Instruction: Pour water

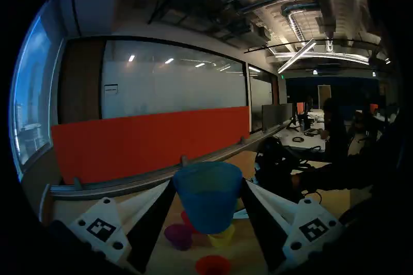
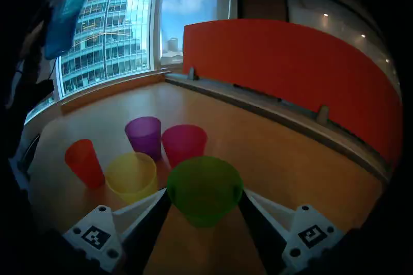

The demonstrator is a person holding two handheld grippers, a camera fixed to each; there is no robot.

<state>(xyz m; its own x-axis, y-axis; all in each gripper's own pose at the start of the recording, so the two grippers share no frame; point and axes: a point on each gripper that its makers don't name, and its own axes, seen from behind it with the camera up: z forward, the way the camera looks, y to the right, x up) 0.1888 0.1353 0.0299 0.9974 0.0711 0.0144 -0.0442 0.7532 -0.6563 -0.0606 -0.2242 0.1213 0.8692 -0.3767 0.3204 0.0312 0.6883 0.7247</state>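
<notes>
Holding blue cup (image 1: 208, 195) aloft, green cup (image 2: 205, 190) upright

Your left gripper view is dim, lit by ceiling strip lights (image 1: 298, 56); daylight from windows (image 2: 111, 27) floods your right; edges curve.

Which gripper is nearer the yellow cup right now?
Right. The right gripper, holding the green cup, sits just beside the yellow cup; the left gripper holds the blue cup raised well above it.

Left hand-held gripper (image 1: 207, 186) apparently clamps blue cup (image 1: 208, 204); right hand-held gripper (image 2: 205, 195), green cup (image 2: 205, 187).
</notes>
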